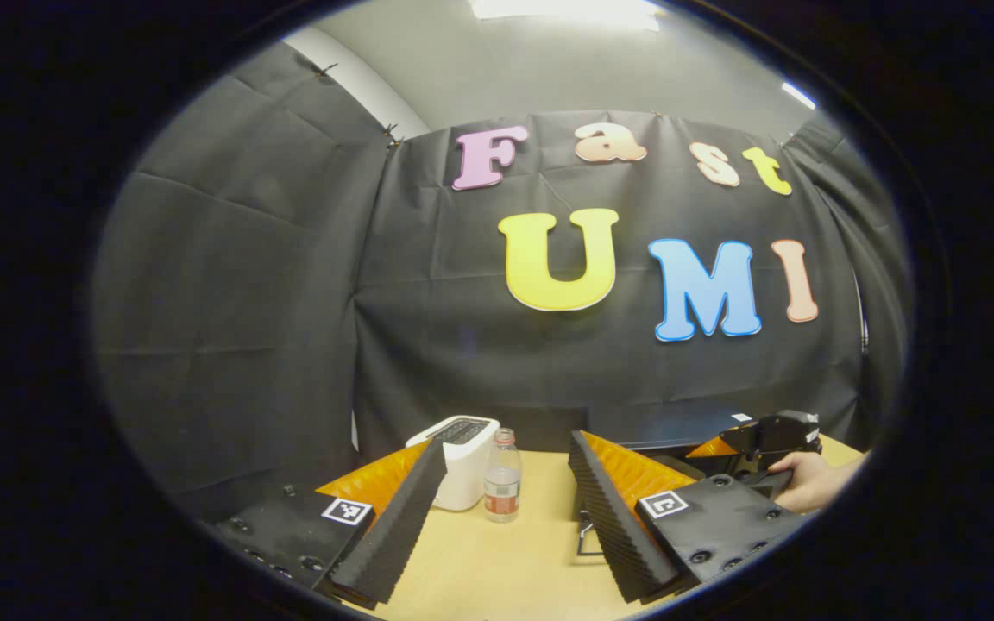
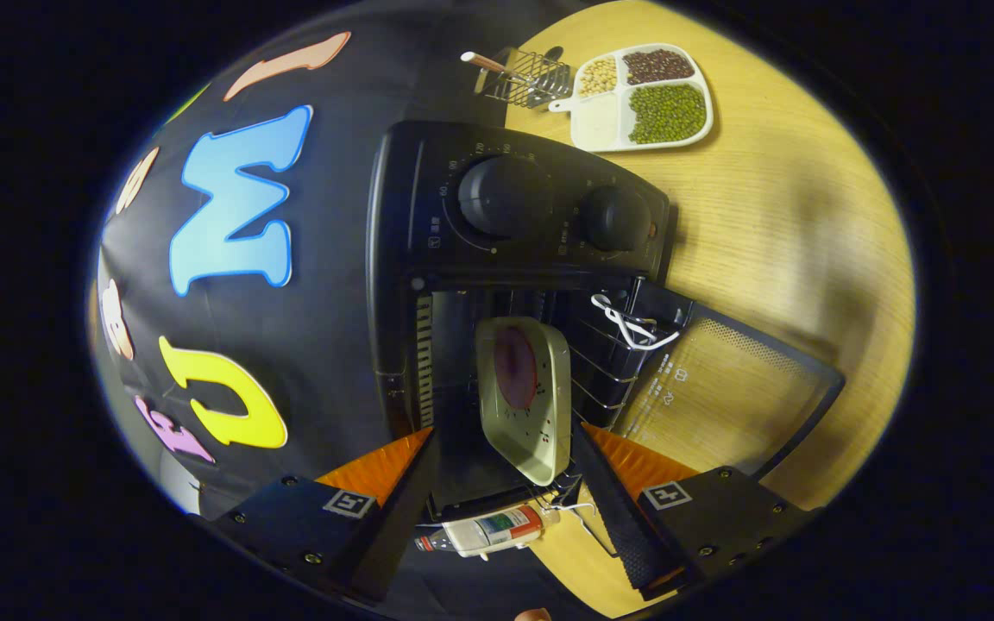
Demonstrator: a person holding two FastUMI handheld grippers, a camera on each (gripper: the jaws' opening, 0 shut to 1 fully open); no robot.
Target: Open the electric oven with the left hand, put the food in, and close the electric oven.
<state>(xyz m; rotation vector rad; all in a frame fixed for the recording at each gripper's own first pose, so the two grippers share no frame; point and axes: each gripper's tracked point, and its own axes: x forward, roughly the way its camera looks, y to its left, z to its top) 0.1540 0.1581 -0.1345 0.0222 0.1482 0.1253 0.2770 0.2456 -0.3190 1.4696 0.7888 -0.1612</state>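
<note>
The black electric oven [image 2: 514, 216] with two knobs stands with its glass door [image 2: 721, 388] swung open onto the table. A cream dish [image 2: 531, 423] holding a reddish piece of food [image 2: 514, 366] rests on the rack inside. My right gripper [image 2: 506, 444] is open, its fingers on either side of the dish's near end without pressing on it. My left gripper [image 1: 506, 440] is open and empty, held low over the table and facing the wall. In the left gripper view the oven's top [image 1: 670, 427] sits at the right, with a hand [image 1: 808, 483] holding the right gripper [image 1: 721, 448] beside it.
A white appliance [image 1: 462, 461] and a clear bottle [image 1: 502, 479] stand on the wooden table [image 1: 497, 561] ahead of my left gripper. Beyond the oven lie a divided tray of beans [image 2: 644, 95] and a wire basket [image 2: 536, 78]. A white cord [image 2: 626, 323] hangs at the door.
</note>
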